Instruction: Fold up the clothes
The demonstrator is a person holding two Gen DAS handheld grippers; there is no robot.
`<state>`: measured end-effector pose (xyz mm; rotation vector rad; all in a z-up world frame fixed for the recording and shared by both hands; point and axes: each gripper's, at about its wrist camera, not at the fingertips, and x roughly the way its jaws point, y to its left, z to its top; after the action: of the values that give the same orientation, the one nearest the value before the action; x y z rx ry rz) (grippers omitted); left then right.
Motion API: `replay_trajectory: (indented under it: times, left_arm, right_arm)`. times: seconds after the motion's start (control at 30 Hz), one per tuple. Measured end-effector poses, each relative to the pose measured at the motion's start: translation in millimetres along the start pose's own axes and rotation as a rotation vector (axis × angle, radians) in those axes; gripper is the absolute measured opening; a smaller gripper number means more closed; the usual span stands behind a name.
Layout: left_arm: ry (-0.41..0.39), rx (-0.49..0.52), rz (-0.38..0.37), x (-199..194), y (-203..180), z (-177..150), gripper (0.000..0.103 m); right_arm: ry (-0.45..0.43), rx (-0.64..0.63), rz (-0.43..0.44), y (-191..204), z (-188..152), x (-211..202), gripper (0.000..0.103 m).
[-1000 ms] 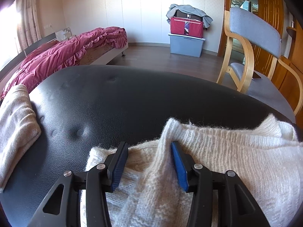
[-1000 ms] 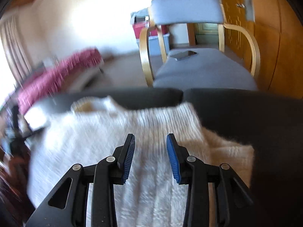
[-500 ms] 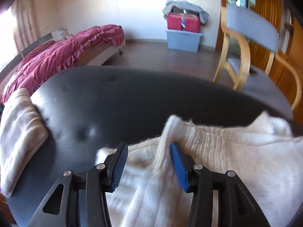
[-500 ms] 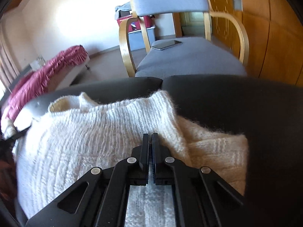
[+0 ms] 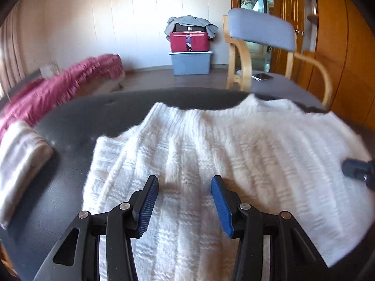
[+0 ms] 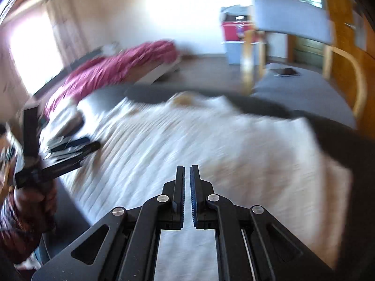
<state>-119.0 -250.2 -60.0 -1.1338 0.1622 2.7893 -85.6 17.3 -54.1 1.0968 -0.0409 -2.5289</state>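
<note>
A white knit sweater (image 5: 234,145) lies spread flat on a black leather surface (image 5: 93,112). My left gripper (image 5: 185,182) is open and hovers over the sweater's near left part, with nothing between its blue pads. The tip of my right gripper (image 5: 356,171) shows at the far right edge, over the sweater. In the blurred right wrist view, my right gripper (image 6: 187,171) is shut above the sweater (image 6: 211,135), and no cloth shows between its fingers. The left gripper (image 6: 70,149) appears there at the left, held by a hand (image 6: 30,199).
A folded beige cloth (image 5: 21,164) lies on the surface's left end. Behind stand a grey wooden armchair (image 5: 260,30) with a phone (image 5: 262,77) on its seat, a bed with a crimson cover (image 5: 70,79), and a blue storage box (image 5: 191,62) under a red bag.
The right gripper went from open to shut and has swung left. The left gripper stayed open and moved off the sweater's bunched left edge to over its body. The sweater now lies flatter.
</note>
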Motion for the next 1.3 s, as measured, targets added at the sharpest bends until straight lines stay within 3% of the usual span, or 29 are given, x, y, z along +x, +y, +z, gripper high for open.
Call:
replay_trajectory:
  times: [0.07, 0.13, 0.27, 0.47, 0.6, 0.67, 0.8, 0.93, 1.1, 1.17, 1.3]
  left_arm:
    - [0.017, -0.034, 0.016, 5.5, 9.1, -0.2, 0.050]
    - [0.041, -0.072, 0.026, 13.0, 19.5, -0.7, 0.051]
    - [0.030, -0.127, -0.030, 14.6, 31.6, -4.3, 0.051]
    - [0.024, -0.093, 0.000, 15.8, 23.1, -3.9, 0.051]
    - [0.022, -0.091, 0.000, 16.5, 23.5, -3.8, 0.051]
    - [0.022, -0.091, 0.000, 16.3, 23.1, -4.0, 0.051]
    - [0.022, -0.095, -0.007, 16.1, 23.1, -4.0, 0.052]
    - [0.021, -0.091, -0.003, 16.1, 21.2, -3.9, 0.052]
    - [0.020, -0.091, -0.002, 15.3, 21.1, -4.8, 0.052]
    - [0.020, -0.091, -0.002, 14.8, 21.8, -5.0, 0.052]
    - [0.019, -0.092, -0.004, 14.3, 21.7, -5.5, 0.052]
  right_arm:
    - [0.016, -0.032, -0.056, 3.8, -6.4, 12.1, 0.005]
    - [0.004, -0.011, -0.057, -0.1, -10.4, 5.1, 0.002]
    - [-0.026, 0.040, -0.046, -9.2, -18.0, -12.7, 0.000]
    - [-0.072, 0.118, -0.029, -22.8, -29.4, -39.3, 0.005]
    - [0.019, 0.113, -0.079, -35.1, -53.9, -54.5, 0.005]
    - [0.069, 0.114, -0.157, -45.0, -67.9, -48.6, 0.005]
    - [0.017, 0.245, -0.094, -73.4, -82.5, -55.5, 0.000]
    - [0.006, 0.248, -0.088, -73.9, -77.9, -58.2, 0.000]
    - [-0.094, 0.155, -0.203, -65.3, -50.8, -76.7, 0.005]
    - [-0.097, 0.172, -0.240, -73.9, -38.4, -70.1, 0.005]
    - [-0.063, 0.189, -0.226, -90.6, -18.8, -40.6, 0.005]
